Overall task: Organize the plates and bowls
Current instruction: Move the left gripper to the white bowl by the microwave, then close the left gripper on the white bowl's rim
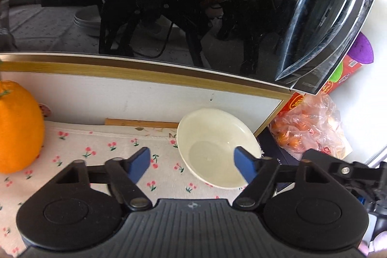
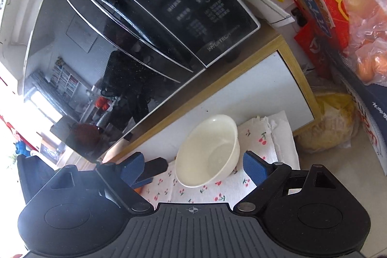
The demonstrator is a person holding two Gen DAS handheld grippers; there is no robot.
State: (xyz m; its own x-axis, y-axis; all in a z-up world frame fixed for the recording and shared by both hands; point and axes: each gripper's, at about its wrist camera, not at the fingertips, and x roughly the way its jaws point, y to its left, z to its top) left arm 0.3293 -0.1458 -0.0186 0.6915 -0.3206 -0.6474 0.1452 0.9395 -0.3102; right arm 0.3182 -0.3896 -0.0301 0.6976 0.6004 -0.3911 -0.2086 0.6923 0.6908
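an orange fruit (image 1: 18, 127) sits at the left edge of a cherry-print cloth (image 1: 101, 154) on the worktop, below a black microwave (image 1: 169, 4). the left claw (image 1: 192, 165) hovers wide, holding nothing, its right pad over the rim of an empty white bowl (image 1: 215, 146) standing on the cloth. the right claw (image 2: 193, 167), also wide and empty, frames the bowl. a bag of oranges (image 1: 312, 127) lies right.
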